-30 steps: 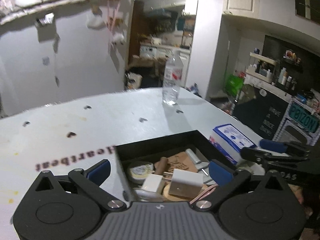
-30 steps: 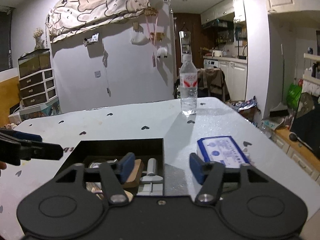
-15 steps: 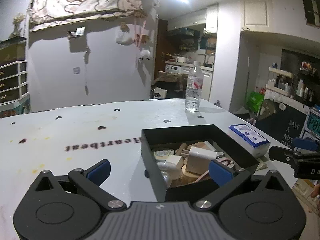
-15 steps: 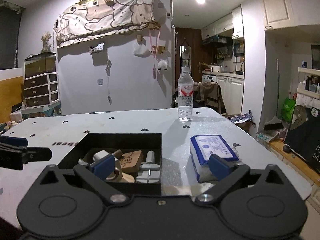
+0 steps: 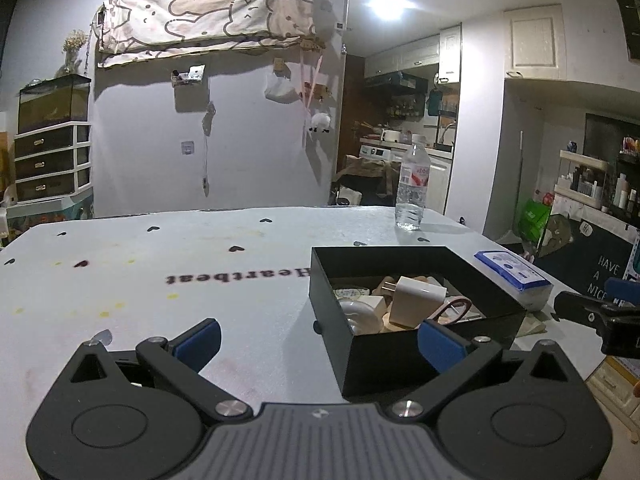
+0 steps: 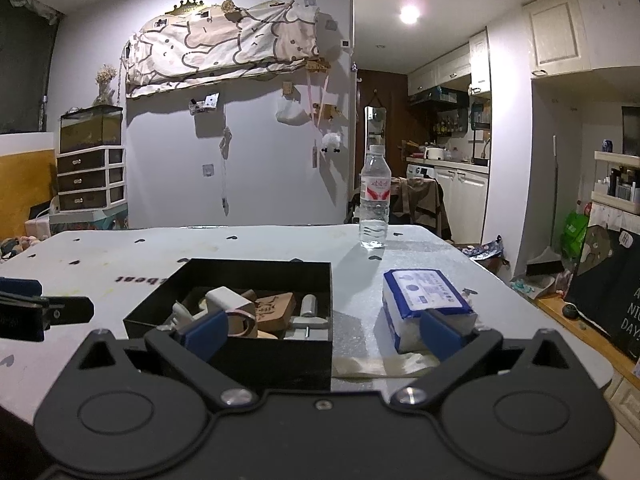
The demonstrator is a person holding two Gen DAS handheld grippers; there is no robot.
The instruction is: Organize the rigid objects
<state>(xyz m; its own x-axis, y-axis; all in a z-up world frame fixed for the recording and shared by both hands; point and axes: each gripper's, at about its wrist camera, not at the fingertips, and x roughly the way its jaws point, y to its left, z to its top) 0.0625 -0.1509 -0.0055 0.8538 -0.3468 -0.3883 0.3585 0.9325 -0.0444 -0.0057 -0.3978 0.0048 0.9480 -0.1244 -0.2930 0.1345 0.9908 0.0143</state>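
Observation:
A black open box point(image 5: 404, 354) sits on the white table and holds several small rigid items: a white charger plug point(image 5: 416, 300), wooden pieces and tape. It also shows in the right wrist view point(image 6: 280, 354), with a carved wooden piece point(image 6: 276, 308) inside. My left gripper point(image 5: 320, 340) is open and empty, pulled back at the box's near left corner. My right gripper point(image 6: 326, 330) is open and empty, behind the box's near right corner. Each gripper's tip shows in the other view.
A blue and white tissue pack point(image 6: 424, 304) lies right of the box, near the table's right edge. A clear water bottle point(image 6: 375, 200) stands at the far side. The table point(image 5: 160, 264) carries heart marks and the word Heartbeat. A folded paper point(image 6: 380, 366) lies under the pack.
Both grippers have drawn back from over the box toward the table's near edge and levelled out. The right jaws have opened wider. The box contents have not moved.

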